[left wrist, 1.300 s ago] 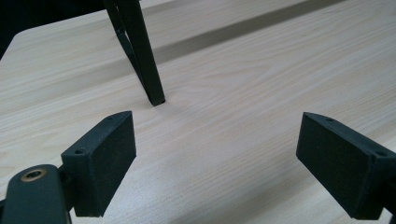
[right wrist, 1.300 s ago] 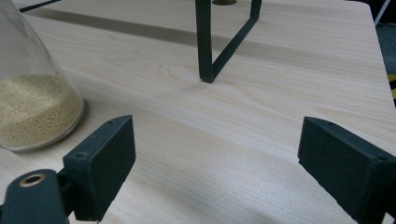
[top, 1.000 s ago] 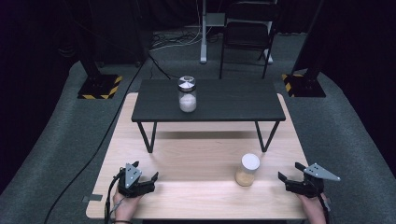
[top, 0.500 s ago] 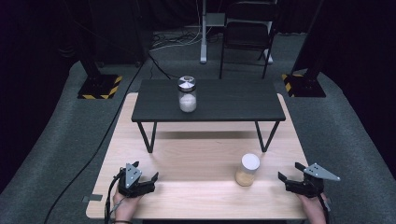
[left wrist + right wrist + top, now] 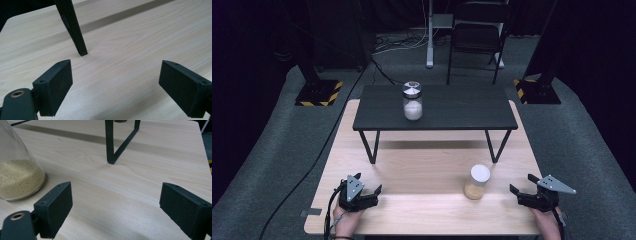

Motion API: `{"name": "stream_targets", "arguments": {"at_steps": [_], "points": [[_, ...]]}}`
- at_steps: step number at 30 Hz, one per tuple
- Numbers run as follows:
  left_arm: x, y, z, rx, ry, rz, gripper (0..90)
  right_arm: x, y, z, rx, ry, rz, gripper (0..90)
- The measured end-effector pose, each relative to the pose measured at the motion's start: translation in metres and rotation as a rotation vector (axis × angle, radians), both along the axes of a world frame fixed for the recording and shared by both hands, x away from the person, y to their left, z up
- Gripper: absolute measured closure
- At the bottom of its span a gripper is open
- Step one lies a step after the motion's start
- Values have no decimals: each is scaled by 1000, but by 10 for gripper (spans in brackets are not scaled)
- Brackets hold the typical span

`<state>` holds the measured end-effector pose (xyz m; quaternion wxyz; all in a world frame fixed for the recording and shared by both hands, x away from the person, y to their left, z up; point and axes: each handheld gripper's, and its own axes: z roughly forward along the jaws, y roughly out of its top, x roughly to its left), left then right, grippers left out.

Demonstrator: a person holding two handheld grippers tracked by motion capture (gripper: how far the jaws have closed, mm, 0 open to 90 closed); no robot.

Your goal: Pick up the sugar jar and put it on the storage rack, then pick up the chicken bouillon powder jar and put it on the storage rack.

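Down at the lower left of the high view, left gripper [image 5: 371, 192] resting on the pale wooden table [image 5: 427, 210], held by a hand [image 5: 343, 223] entering from the bottom edge, cable trailing beside it. Jaws spread wide, nothing between them; same in the left gripper view [image 5: 115, 85], two black pads apart over bare wood grain, with a black leg [image 5: 73, 30] of the small dark bench planted on the wood at upper left of that frame.

At the lower right of the high view, right gripper [image 5: 519, 192], grey three-cornered plate on top, likewise on the table and held by a hand [image 5: 548, 222]. Jaws also wide apart and empty. In the right gripper view [image 5: 115, 205], open pads over wood, a bench leg frame [image 5: 112, 147] at upper centre, and at far left the lower part of a clear jar of yellowish grains [image 5: 17, 180], near the left pad but apart from it.

Lower centre-right of the high view: that jar of yellowish grains [image 5: 477, 182], white lid, upright on the wooden table, near the right gripper, not touching.

Centre of the high view: small dark bench [image 5: 462, 107] standing on the wooden table, and on it, left of middle, a glass jar with white contents [image 5: 412, 101] and a silvery top, upright.

Upper part of the frame: dark floor, a black chair [image 5: 477, 35], stand bases with yellow-black striped edges [image 5: 318, 94].
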<state>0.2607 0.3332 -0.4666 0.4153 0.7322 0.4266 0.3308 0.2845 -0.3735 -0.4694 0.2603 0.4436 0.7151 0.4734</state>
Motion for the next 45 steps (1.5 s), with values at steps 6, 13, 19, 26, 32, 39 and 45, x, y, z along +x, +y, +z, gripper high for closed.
{"name": "stream_targets", "arguments": {"at_steps": [6,13,19,26,32,39,45], "points": [[0,0,0,-2,0,0,114,0,0,0,2,2,1,100],[0,0,0,0,0,-2,114,0,0,0,1,-1,0,100],[1,-1,1,5,7,-3,114,0,0,-1,4,-3,1,99],[1,-1,1,7,9,-4,114,-1,-1,-1,7,-8,2,98],[1,-1,1,10,8,-6,114,-2,-3,-3,15,-22,16,95],[2,-2,2,14,11,-10,112,-4,-5,-4,46,-54,60,84],[1,-2,1,13,7,-6,112,-2,-8,-4,82,-73,144,76]]}}
